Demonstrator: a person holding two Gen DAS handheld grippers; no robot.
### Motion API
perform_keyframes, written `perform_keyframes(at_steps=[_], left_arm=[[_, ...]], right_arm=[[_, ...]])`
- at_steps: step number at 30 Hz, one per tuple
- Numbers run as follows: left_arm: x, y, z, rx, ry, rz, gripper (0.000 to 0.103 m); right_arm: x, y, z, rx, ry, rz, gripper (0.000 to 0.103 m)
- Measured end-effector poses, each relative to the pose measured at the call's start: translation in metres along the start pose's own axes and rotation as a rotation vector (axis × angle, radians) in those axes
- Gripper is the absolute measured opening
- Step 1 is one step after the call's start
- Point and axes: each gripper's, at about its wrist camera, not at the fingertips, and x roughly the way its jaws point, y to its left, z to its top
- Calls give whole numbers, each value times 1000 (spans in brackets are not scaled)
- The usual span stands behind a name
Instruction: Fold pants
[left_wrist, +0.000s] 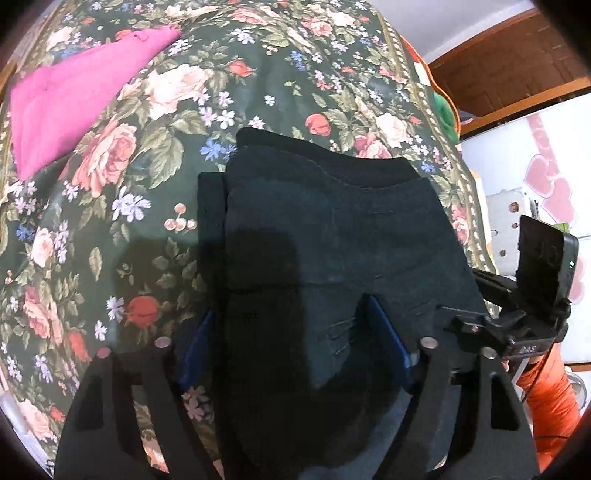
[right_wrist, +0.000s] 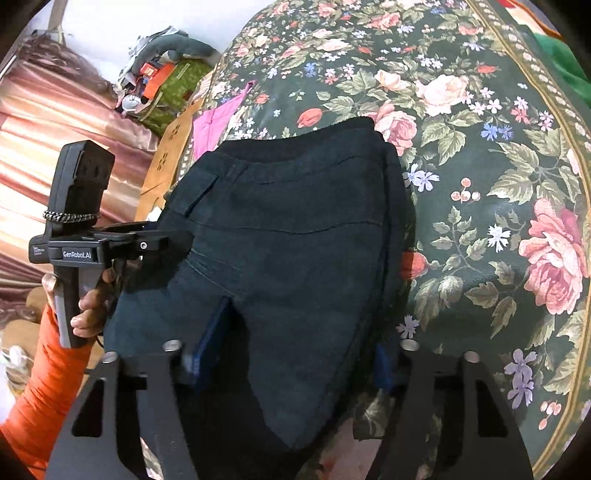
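The dark pants (left_wrist: 332, 236) lie folded into a thick bundle at the centre of both frames, on the floral bedspread (left_wrist: 155, 155) of a bed. The left tongs (left_wrist: 295, 343) stand apart, blue pads either side of the near fabric, which fills the gap without being pinched. The right tongs (right_wrist: 288, 354) are likewise spread around the near edge of the pants (right_wrist: 288, 229). The cloth looks like heavy denim: soft yet bulky, so the layers will likely slide or spring open. The firmest hold is probably the stacked near edge, all layers together. A pink garment (left_wrist: 74, 99) lies at upper left.
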Motion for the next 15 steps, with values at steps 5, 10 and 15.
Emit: perform_keyframes(at_steps=[5,10,15], left_arm=[[-9,-12,-4,32,-65,52,47],[-31,-20,-9,66,-127,75,28],[-70,-32,-11,127,-231,144,23]], right_arm=[[-3,9,1,-39,3,-1,35],[-15,32,3,-136,-38,-34,25],[-25,61,20,-221,-91,-51,23]])
